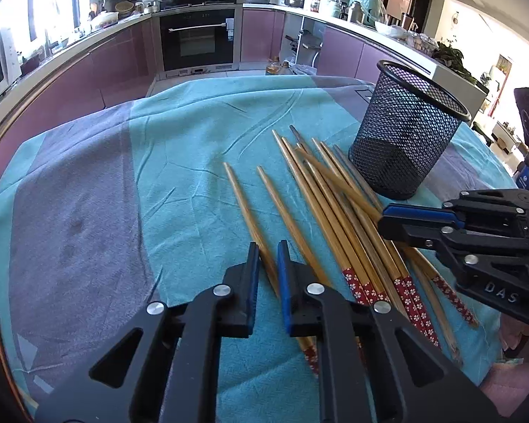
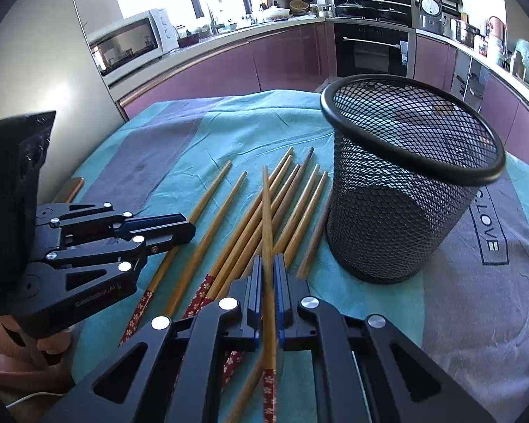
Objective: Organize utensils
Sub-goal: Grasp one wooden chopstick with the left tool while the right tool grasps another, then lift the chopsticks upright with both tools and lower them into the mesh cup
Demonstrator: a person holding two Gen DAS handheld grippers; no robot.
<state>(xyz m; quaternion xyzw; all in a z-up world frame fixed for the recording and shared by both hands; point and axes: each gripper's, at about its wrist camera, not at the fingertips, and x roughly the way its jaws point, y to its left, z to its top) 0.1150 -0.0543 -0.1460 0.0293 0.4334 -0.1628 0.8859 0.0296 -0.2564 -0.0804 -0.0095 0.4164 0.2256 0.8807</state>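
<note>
Right wrist | right claw clamps one chopstick | left claw pinches another chopstick | mesh cup just beside

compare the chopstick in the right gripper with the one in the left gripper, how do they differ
The right gripper holds its chopstick above the pile, crossing it; the left gripper pinches its chopstick flat on the cloth, apart from the pile. Both are bamboo with red flowered ends.

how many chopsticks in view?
9 chopsticks: one clamped in the left gripper, one in the right gripper, seven loose on the cloth beside the mesh cup. The pile may hide more.
</note>
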